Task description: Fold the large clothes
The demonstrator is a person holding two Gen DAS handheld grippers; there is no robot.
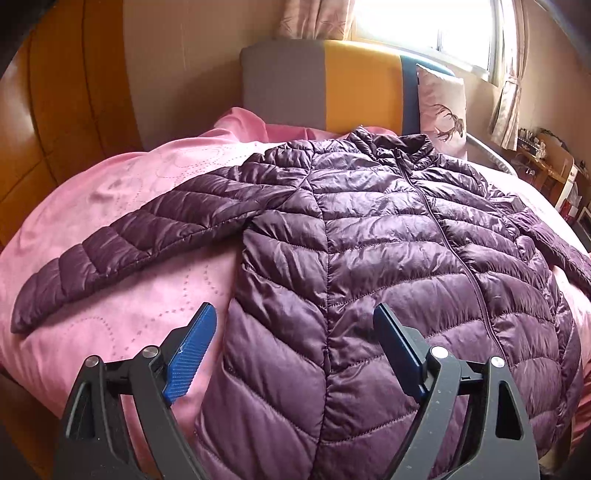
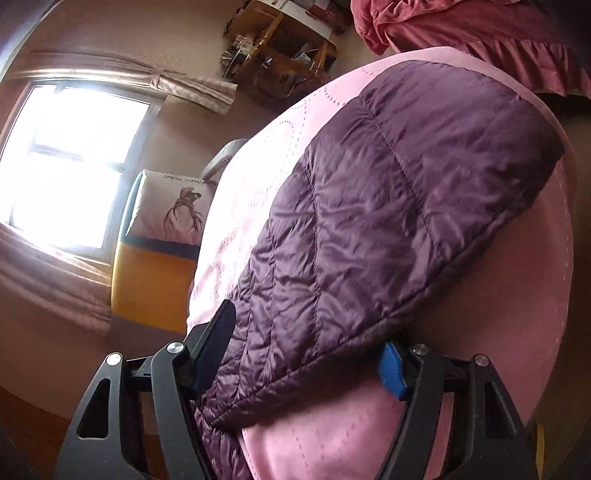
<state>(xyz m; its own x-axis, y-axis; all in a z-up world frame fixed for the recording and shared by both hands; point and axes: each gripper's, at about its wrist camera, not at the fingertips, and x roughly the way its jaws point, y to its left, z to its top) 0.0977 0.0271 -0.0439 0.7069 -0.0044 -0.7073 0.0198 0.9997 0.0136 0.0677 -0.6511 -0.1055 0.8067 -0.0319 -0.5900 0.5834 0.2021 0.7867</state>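
Observation:
A purple quilted jacket (image 1: pixel 369 229) lies flat and zipped on the pink bedspread (image 1: pixel 122 192), collar towards the headboard. Its left sleeve (image 1: pixel 122 247) stretches out to the left. My left gripper (image 1: pixel 295 308) hovers over the jacket's lower part, open, with nothing between its blue pads (image 1: pixel 190 350). In the right wrist view, which is rolled on its side, the other sleeve (image 2: pixel 388 192) runs along the bed's edge and passes between the fingers of my right gripper (image 2: pixel 306 328). The jaws stand wide. Fabric brushes the dark finger (image 2: pixel 218 347) and covers the tip of the blue pad (image 2: pixel 391 369), without a visible squeeze.
A grey, yellow and blue headboard (image 1: pixel 332 85) and a deer-print pillow (image 1: pixel 441 107) stand at the bed's far end under a bright window (image 2: pixel 70 162). A wooden wardrobe (image 1: pixel 62 122) lines the left. A cluttered desk (image 2: pixel 280 48) stands by the right side, and red bedding (image 2: pixel 461 33) is nearby.

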